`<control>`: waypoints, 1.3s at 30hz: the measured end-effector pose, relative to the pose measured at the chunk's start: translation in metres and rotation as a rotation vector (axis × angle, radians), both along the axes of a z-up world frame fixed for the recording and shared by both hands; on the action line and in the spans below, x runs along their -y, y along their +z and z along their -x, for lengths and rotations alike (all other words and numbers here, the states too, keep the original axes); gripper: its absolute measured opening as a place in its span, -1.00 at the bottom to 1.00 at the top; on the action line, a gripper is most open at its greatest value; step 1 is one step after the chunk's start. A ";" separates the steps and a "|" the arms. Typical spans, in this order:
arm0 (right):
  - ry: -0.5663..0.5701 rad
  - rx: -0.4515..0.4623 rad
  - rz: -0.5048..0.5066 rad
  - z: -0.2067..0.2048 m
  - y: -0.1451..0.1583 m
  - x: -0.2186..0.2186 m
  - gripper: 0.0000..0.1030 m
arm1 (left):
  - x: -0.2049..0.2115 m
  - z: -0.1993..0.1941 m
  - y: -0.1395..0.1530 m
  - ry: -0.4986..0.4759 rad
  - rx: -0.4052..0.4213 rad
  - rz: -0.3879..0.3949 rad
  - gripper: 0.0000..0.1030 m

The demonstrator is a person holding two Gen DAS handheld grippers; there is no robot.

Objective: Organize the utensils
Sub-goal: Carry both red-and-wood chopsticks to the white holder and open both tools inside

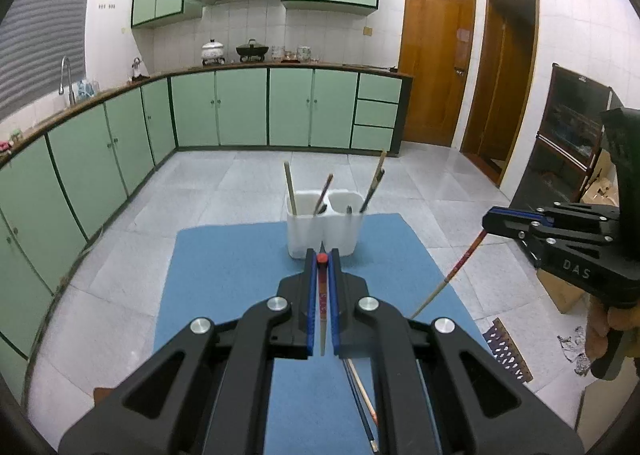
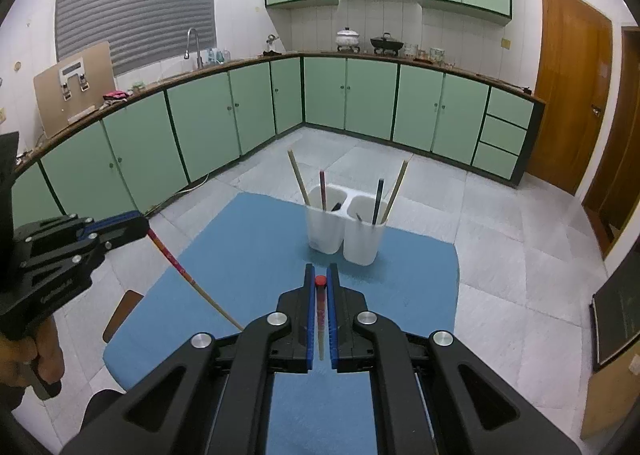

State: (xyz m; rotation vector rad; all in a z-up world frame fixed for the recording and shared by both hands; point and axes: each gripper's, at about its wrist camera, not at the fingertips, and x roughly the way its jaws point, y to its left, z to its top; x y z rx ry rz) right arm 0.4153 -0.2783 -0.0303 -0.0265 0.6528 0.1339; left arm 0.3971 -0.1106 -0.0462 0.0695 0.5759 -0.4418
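Here each gripper pinches one red-ended chopstick above the blue mat point(image 1: 224, 275): the left gripper point(image 1: 322, 255) is closed on the left chopstick point(image 1: 322, 307), the right gripper point(image 2: 320, 275) on the right chopstick point(image 2: 319, 315). The step in hand looks like carrying both to the white two-cup holder point(image 1: 320, 231) ahead, where other sticks already stand. Next, each tip must be lined up over a cup before letting go; more chopsticks point(image 1: 362, 395) remain on the mat.
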 end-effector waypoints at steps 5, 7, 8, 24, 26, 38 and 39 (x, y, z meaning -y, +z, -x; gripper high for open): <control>-0.003 0.010 0.004 -0.004 0.024 0.002 -0.90 | 0.000 -0.006 0.029 0.001 0.044 -0.011 -0.91; -0.006 0.023 0.002 -0.008 0.040 0.004 -0.90 | 0.002 -0.011 0.044 0.002 0.064 -0.012 -0.91; -0.006 0.028 0.001 -0.010 0.045 0.004 -0.90 | 0.002 -0.014 0.051 0.005 0.073 -0.011 -0.91; -0.052 0.097 0.004 -0.097 0.133 0.004 -0.90 | 0.037 -0.109 0.134 0.023 0.150 0.057 -0.91; -0.066 0.102 0.001 -0.112 0.135 0.007 -0.90 | 0.043 -0.125 0.136 0.029 0.155 0.058 -0.91; -0.135 0.094 -0.001 -0.199 0.090 0.036 -0.90 | 0.080 -0.207 0.089 0.042 0.130 0.069 -0.91; -0.139 0.089 -0.002 -0.205 0.084 0.038 -0.90 | 0.081 -0.212 0.082 0.042 0.121 0.066 -0.91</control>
